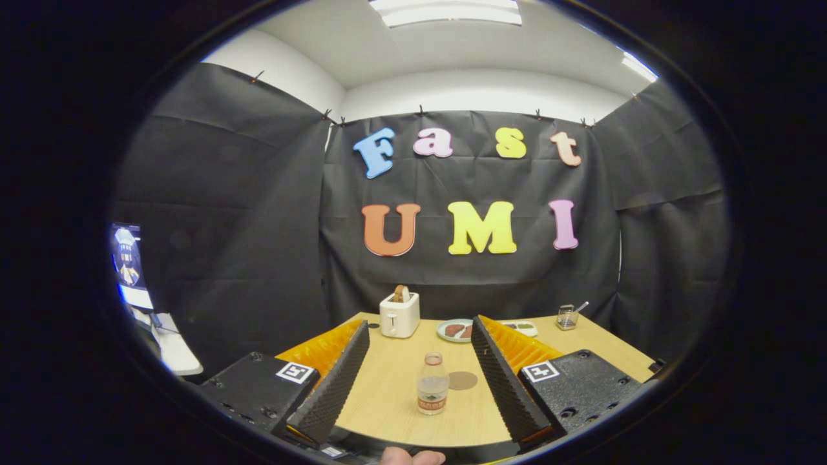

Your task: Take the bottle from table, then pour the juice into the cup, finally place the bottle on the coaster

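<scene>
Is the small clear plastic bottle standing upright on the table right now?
Upright: the small clear plastic bottle stands on its base on the light wooden table, neck up, between the open tool fingers, untouched, beside the round brown coaster.

Walls: black cloth [245, 213] is hanging across the middle of the frame, pinned along its top edge.
Ceiling: white ceiling [465, 58] is curving over the top; ceiling lights [446, 11] are glowing.
Furniture: a light wooden table [394, 387] is sitting at lower centre.
Left edge: probably a monitor [127, 258] is glowing.
</scene>
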Tool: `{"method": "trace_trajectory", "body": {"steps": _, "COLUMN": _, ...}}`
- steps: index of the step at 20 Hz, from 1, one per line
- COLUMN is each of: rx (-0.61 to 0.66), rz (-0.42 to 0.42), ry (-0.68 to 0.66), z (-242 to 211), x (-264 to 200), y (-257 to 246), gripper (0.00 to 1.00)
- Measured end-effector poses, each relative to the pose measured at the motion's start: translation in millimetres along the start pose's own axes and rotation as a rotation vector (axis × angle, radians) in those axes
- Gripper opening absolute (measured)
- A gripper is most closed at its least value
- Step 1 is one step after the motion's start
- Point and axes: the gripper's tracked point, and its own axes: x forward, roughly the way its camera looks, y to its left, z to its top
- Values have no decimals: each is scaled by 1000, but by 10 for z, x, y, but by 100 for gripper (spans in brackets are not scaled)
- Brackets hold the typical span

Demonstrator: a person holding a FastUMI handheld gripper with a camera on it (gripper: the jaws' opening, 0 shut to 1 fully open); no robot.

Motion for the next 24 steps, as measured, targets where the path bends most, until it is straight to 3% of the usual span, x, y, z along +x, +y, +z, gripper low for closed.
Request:
{"method": "trace_trajectory", "body": {"steps": 15, "rx": -32, "rz": -11, "ry": 11, "z": -78, "x": -16, "y": -12, "gripper": 100}}
{"method": "trace_trajectory", "body": {"steps": 24, "rx": -62, "rz": -12, "ry": 109, "z": -687, "x": 135, "y": -48, "gripper": 100}}
